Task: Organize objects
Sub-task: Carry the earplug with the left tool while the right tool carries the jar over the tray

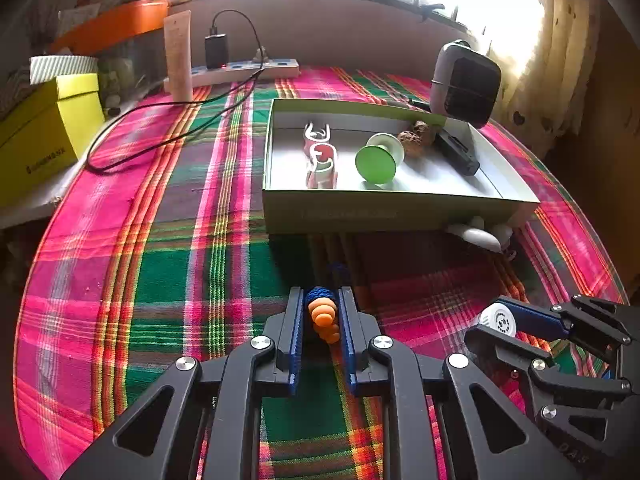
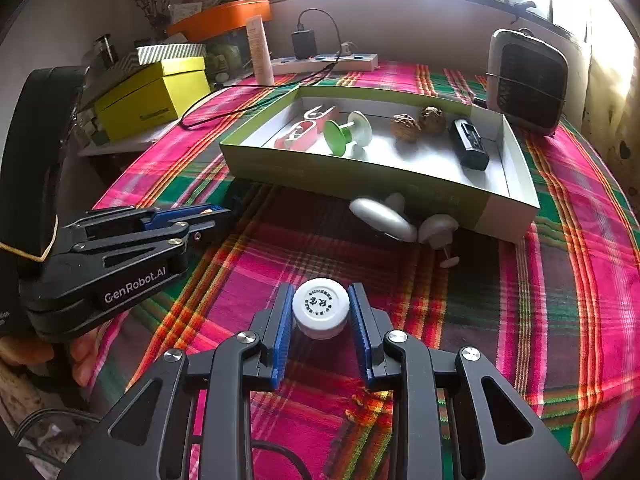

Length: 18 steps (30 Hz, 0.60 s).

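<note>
My left gripper [image 1: 320, 312] is shut on an orange ridged earplug with a blue cord [image 1: 323, 318], held over the plaid cloth. My right gripper [image 2: 320, 308] is shut on a small white capped bottle [image 2: 320, 308]; it also shows in the left wrist view [image 1: 498, 319]. A shallow green-sided box [image 1: 360, 212] stands ahead and holds two pink clips [image 1: 320, 156], a green and white spool [image 1: 378, 158], two walnuts [image 1: 416, 138] and a black device [image 1: 456, 150]. White suction hooks [image 2: 400, 220] lie on the cloth against the box's front wall.
A grey fan heater [image 2: 526, 80] stands behind the box at right. A power strip with a black charger [image 1: 240, 68] and cable lie at the back. A cream tube [image 1: 178, 56], a yellow box [image 1: 44, 128] and an orange box [image 1: 112, 24] are at the left.
</note>
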Motion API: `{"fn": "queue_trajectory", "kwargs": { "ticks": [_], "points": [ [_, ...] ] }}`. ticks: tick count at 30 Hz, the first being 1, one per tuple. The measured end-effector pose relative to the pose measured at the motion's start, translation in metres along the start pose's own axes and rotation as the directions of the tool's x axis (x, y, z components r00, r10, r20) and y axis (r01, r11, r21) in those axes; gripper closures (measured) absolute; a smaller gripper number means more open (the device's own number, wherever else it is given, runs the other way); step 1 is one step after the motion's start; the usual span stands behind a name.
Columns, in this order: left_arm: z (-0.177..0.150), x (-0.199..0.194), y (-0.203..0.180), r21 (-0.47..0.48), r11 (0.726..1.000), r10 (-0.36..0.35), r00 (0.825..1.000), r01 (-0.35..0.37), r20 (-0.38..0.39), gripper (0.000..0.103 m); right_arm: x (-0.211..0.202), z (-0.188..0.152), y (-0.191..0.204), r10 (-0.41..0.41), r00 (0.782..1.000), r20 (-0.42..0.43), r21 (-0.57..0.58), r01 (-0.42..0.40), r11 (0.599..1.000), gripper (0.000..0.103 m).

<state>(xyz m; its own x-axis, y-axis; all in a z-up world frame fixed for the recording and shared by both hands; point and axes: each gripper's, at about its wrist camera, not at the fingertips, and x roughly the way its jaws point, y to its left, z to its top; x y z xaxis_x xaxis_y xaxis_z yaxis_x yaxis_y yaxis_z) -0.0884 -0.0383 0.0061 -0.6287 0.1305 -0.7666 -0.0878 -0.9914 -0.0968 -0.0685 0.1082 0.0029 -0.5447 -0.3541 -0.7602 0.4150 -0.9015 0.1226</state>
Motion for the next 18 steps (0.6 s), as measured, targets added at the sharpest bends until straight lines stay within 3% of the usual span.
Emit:
{"fn": "queue_trajectory", "kwargs": {
  "ticks": [18],
  "points": [
    [0.014,-0.009,-0.005,0.002,1.000,-0.018,0.999,0.018,0.036,0.088,-0.012,0.017,-0.008,0.013,0.999,0.053,-0.003,-0.013,1.000,0.074]
  ]
}}
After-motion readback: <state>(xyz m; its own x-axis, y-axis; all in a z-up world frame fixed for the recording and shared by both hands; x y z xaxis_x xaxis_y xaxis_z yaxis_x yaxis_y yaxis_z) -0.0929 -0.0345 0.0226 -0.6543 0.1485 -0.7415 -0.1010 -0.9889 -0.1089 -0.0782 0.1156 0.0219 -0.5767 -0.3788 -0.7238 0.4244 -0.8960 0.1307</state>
